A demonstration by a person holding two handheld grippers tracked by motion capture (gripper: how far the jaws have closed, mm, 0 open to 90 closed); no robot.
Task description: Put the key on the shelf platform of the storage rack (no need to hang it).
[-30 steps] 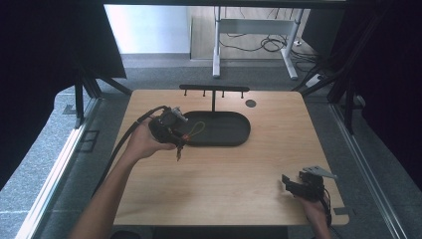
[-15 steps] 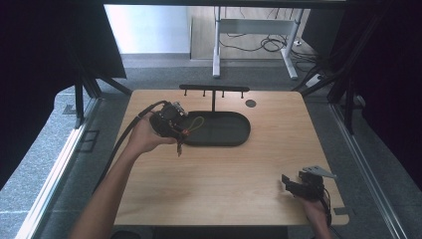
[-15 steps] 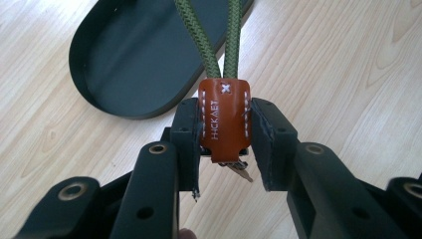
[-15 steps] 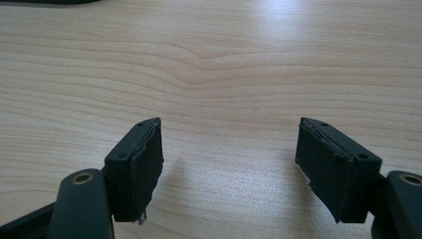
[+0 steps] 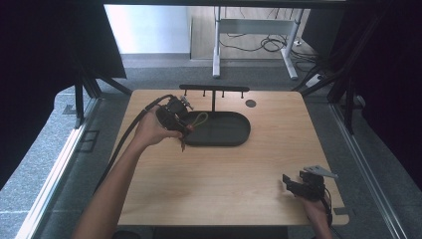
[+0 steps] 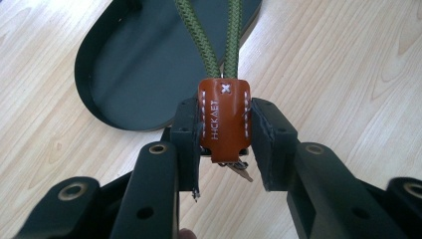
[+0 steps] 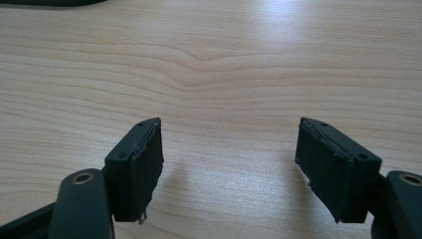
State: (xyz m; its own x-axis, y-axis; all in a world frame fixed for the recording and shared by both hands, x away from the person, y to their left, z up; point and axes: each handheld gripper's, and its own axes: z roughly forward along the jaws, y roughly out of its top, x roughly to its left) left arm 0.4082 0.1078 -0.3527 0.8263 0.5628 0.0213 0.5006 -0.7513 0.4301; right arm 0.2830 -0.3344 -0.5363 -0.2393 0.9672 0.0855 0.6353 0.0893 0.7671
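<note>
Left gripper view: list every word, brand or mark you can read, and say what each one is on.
"HICKAET", as best it reads, stamped lengthwise on the brown leather tab gripped by the left claw.
A white stitched "x" at the top of that tab, below the green cord.
No other text is legible.

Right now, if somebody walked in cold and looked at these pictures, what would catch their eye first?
Most likely the brown leather key fob, clamped between the jaws of the left gripper, with its green cord loop running up over the black oval tray. In the high view that gripper is at the tray's left end, below a black hook rack. The right gripper sits open and empty over bare wood at the table's near right corner.
</note>
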